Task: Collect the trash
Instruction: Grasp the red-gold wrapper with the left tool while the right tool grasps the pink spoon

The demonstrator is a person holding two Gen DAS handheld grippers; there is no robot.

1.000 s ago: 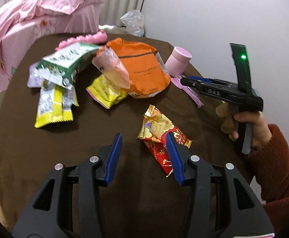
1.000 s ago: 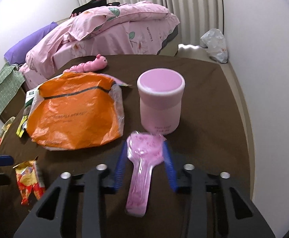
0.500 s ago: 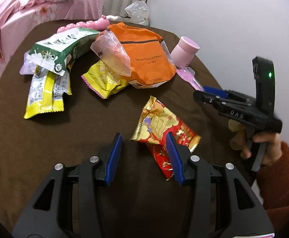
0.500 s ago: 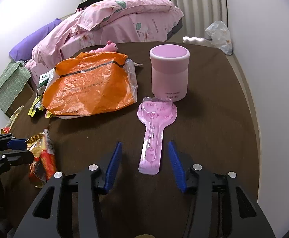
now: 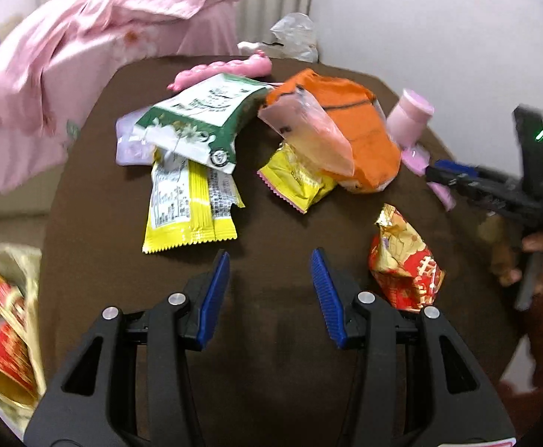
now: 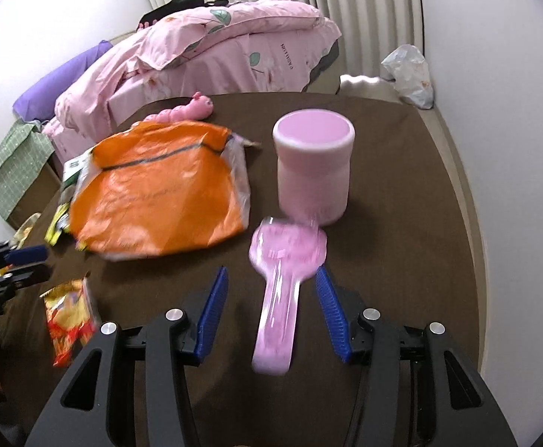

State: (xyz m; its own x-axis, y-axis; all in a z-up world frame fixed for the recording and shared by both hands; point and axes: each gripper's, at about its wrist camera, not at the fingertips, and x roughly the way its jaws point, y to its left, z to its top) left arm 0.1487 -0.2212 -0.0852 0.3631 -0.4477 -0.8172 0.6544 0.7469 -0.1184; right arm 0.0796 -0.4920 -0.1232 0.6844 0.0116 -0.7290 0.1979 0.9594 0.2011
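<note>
A brown cloth-covered table (image 5: 85,201) carries wrappers: yellow sachets (image 5: 187,205), an orange plastic bag (image 6: 159,193). The pink bed (image 6: 215,48) lies far left. Left gripper (image 5: 270,290) gapes empty; right gripper (image 6: 271,311) gapes around a blurred pink packet (image 6: 280,294).

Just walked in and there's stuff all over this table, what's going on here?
A person is clearing trash off a brown table with a gripper in each hand. Neither holds anything. The left gripper hovers open over bare cloth, between a yellow wrapper and a red-gold snack bag. The right gripper is open around the handle of a pink brush lying by a pink jar. An orange bag and other wrappers remain.
</note>
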